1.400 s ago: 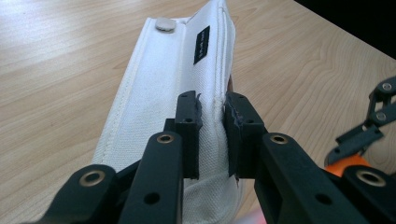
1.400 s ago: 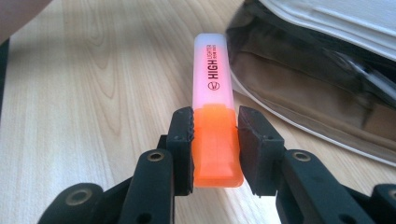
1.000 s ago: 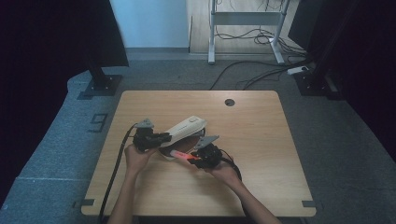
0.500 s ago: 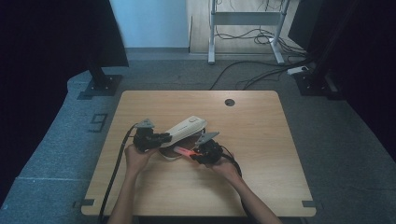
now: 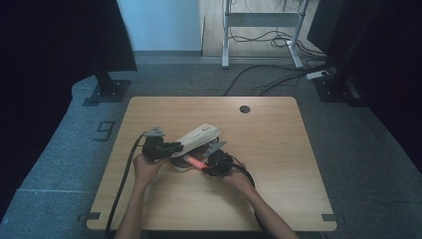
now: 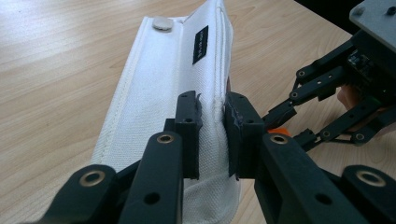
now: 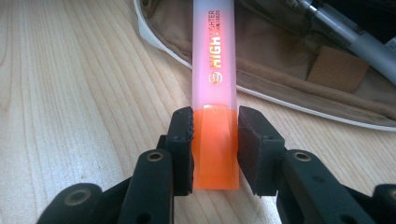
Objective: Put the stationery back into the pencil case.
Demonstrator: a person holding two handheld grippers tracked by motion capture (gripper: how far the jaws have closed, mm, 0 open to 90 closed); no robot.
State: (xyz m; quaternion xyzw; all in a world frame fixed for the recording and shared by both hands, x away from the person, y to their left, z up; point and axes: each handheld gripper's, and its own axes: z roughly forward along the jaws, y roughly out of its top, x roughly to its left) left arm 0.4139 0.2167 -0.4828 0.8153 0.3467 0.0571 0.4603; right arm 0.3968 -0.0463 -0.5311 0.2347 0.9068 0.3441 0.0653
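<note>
One highlighter (image 7: 214,93) sits clamped between the right tongs (image 7: 215,144).

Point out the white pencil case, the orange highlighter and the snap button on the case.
white pencil case (image 6: 154,107), left gripper view, on its lifted fabric flap.
orange highlighter (image 7: 214,60), right gripper view, on its pale printed barrel.
snap button (image 6: 162,23), left gripper view, on the round metal stud near the flap's far end.

Place: an office or lab workroom
Signs: wooden desk (image 5: 278,149) with a cable hole (image 5: 244,109), grey carpet (image 5: 59,164), trailing cables (image 5: 263,74), monitor stand (image 5: 106,89)
</note>
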